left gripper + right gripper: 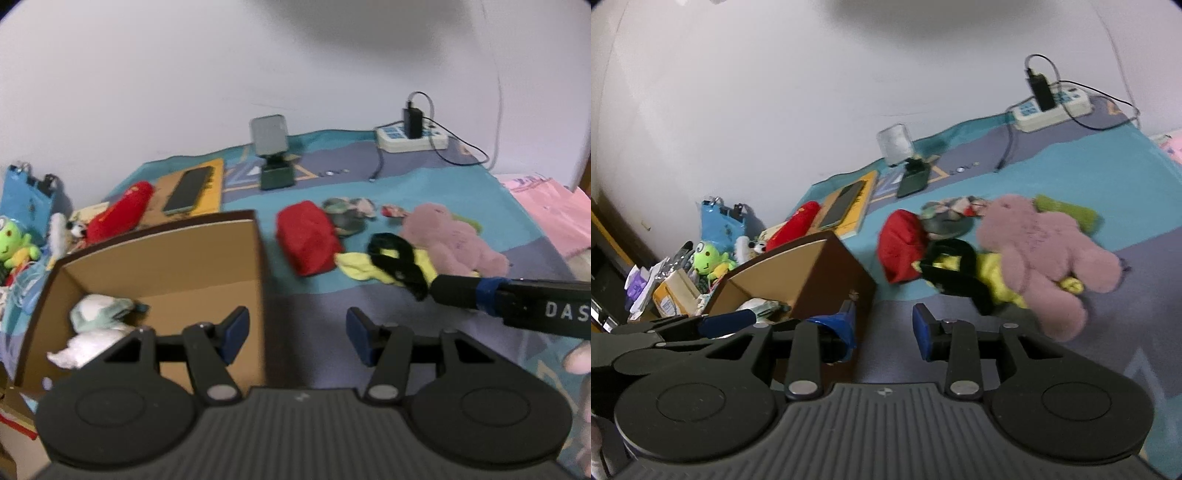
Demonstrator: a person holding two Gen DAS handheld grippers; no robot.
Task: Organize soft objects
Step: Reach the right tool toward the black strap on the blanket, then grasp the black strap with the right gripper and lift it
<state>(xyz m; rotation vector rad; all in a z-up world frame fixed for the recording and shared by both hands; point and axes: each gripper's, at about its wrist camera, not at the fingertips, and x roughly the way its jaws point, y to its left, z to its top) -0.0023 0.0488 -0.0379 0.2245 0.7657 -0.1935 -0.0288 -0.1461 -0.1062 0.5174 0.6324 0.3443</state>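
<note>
An open cardboard box [207, 254] [812, 266] stands on the blue bedspread with a white and pale green soft toy [96, 325] [759, 306] inside. To its right lie a red soft pouch [308, 242] [901, 245], a yellow and black soft item [391, 264] [960, 273], a mauve plush bear [448, 236] [1041, 247] and a grey-green cloth bundle [347, 214] [945, 218]. My left gripper [297, 336] is open and empty over the box's right wall. My right gripper [886, 328] is open and empty, short of the yellow and black item; one of its fingers [461, 293] shows in the left wrist view.
A red plush [122, 212] [796, 223] and a green plush [14, 243] [709, 258] lie left of the box. A phone [190, 190] rests on a yellow book. A phone stand [275, 158] [905, 166] and power strip [412, 138] [1052, 107] sit by the wall.
</note>
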